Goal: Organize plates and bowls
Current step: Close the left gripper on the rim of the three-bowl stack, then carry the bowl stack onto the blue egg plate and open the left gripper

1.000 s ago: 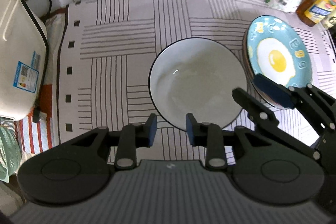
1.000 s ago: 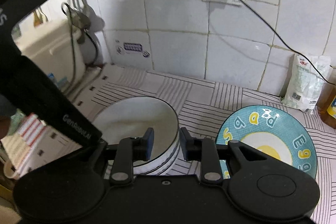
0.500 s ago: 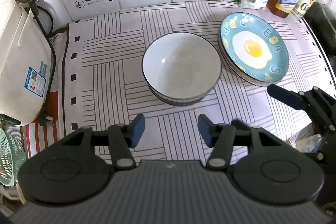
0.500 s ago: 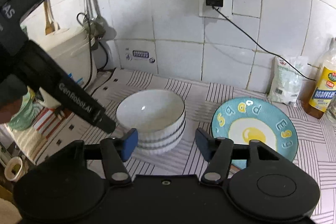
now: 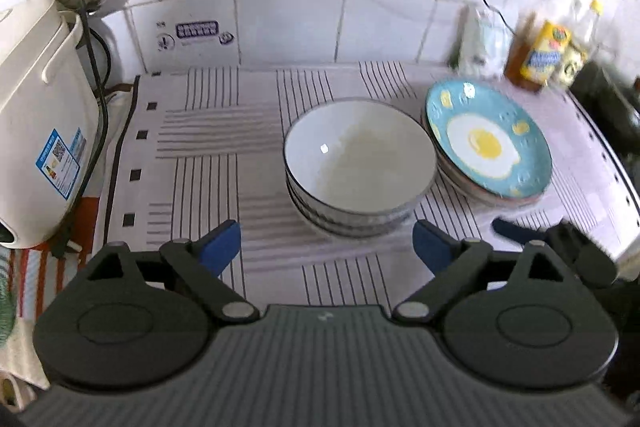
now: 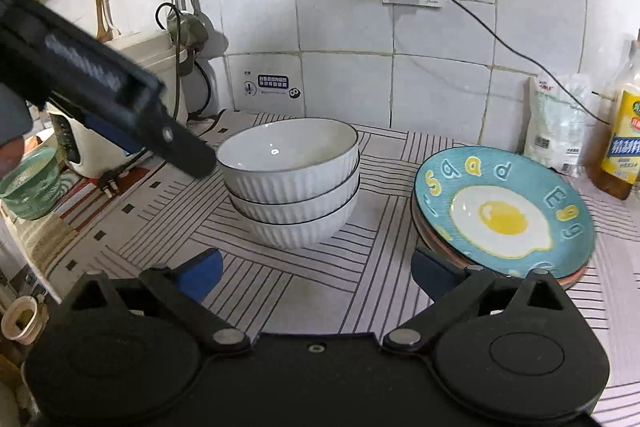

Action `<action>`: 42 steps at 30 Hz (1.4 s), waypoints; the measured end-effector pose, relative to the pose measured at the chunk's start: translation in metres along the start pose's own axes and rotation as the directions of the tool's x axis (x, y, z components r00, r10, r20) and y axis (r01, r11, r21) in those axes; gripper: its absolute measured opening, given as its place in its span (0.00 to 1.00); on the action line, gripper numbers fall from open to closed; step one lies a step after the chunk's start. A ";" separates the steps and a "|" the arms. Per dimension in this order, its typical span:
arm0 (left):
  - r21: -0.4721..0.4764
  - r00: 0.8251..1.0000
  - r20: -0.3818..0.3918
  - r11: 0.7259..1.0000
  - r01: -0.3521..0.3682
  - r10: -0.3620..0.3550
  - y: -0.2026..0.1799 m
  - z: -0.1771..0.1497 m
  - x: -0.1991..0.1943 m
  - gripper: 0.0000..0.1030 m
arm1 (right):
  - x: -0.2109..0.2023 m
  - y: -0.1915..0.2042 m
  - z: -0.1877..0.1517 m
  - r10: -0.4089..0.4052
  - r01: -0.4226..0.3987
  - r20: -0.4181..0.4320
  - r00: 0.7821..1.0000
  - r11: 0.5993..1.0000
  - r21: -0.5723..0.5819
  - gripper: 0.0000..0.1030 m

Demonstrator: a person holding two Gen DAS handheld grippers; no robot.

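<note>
A stack of three white ribbed bowls [image 6: 294, 187] stands on the striped cloth; the left wrist view shows it from above [image 5: 358, 159]. To its right lies a stack of plates topped by a blue fried-egg plate [image 6: 502, 213], also in the left wrist view [image 5: 486, 143]. My left gripper [image 5: 326, 247] is open and empty, held back in front of the bowls. My right gripper [image 6: 316, 269] is open and empty, in front of the gap between bowls and plates. The left gripper's body [image 6: 108, 95] shows at the left of the right wrist view.
A white appliance [image 5: 36, 123] with a cord stands at the left. A white packet [image 6: 558, 125] and oil bottles [image 6: 624, 143] stand at the back right by the tiled wall. A green basket [image 6: 30, 185] sits off the left edge. The counter edge runs along the right.
Both grippers have opened wide and pulled back and up from the bowl stack. The top bowl rests on the stack, free of both grippers.
</note>
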State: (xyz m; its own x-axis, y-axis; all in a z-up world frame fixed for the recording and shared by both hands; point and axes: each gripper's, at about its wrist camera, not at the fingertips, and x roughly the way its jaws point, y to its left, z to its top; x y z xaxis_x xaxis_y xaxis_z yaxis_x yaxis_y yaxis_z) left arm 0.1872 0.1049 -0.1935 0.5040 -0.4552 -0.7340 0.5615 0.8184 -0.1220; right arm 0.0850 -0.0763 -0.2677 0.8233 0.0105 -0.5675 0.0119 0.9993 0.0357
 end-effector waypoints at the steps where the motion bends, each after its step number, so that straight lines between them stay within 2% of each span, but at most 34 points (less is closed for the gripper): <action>1: 0.003 1.000 0.003 1.000 -0.001 0.001 0.002 0.000 0.003 0.91 | 0.007 0.001 -0.002 0.004 -0.004 -0.004 1.000 1.000 -0.007 0.99; 5: 0.033 0.997 -0.059 0.999 0.043 -0.041 0.007 0.007 0.017 0.91 | 0.032 0.008 -0.008 0.011 -0.012 -0.016 1.000 1.000 -0.019 0.99; 8: -0.049 0.991 -0.086 0.994 0.098 -0.102 0.014 0.015 0.025 0.91 | 0.047 0.014 -0.008 0.024 -0.025 -0.028 0.999 0.999 -0.029 0.98; 11: -0.147 0.980 -0.107 0.977 0.154 -0.170 0.024 0.024 0.034 0.91 | 0.060 0.017 -0.006 0.021 -0.022 -0.032 0.999 0.999 -0.027 0.98; 17: -0.211 0.977 -0.140 0.969 0.128 -0.160 0.029 0.035 0.057 0.87 | 0.080 0.019 0.003 0.030 -0.030 -0.040 0.999 1.000 0.004 0.98; 19: -0.243 0.968 -0.178 0.961 0.130 -0.176 0.034 0.035 0.074 0.83 | 0.084 0.019 0.004 0.024 -0.024 -0.027 0.999 1.000 0.000 0.98; 23: -0.314 0.946 -0.241 0.940 0.134 -0.215 0.043 0.031 0.100 0.61 | 0.095 0.015 0.006 0.021 -0.020 -0.029 0.999 1.000 0.023 0.98; 26: -0.360 0.930 -0.258 0.919 0.157 -0.260 0.048 0.025 0.111 0.48 | 0.099 0.015 0.009 0.042 -0.042 -0.026 0.999 0.999 0.015 0.98; 27: -0.370 0.929 -0.255 0.915 0.161 -0.267 0.049 0.023 0.112 0.48 | 0.100 0.015 0.010 0.048 -0.048 -0.025 0.999 0.999 0.005 0.98; 32: -0.360 0.939 -0.238 0.921 0.152 -0.248 0.050 0.022 0.110 0.44 | 0.110 0.012 0.016 0.081 -0.079 -0.057 0.995 0.996 0.038 0.98; 36: -0.366 0.942 -0.225 0.918 0.156 -0.250 0.053 0.023 0.113 0.45 | 0.112 0.013 0.016 0.083 -0.081 -0.054 0.995 0.996 0.029 0.98; 39: -0.343 0.956 -0.185 0.926 0.156 -0.229 0.057 0.023 0.110 0.43 | 0.117 0.011 0.016 0.100 -0.098 -0.053 0.994 0.995 0.036 0.99; 42: -0.331 0.961 -0.168 0.931 0.154 -0.219 0.054 0.021 0.107 0.43 | 0.117 0.011 0.016 0.098 -0.096 -0.048 0.994 0.994 0.050 0.99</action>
State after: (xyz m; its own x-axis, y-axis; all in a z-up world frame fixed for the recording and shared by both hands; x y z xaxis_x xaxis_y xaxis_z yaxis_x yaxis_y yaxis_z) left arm 0.2856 0.0930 -0.2649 0.2518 -0.5578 -0.7909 0.3831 0.8079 -0.4478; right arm 0.1907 -0.0647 -0.3202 0.7923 0.1105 -0.6000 -0.0390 0.9906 0.1310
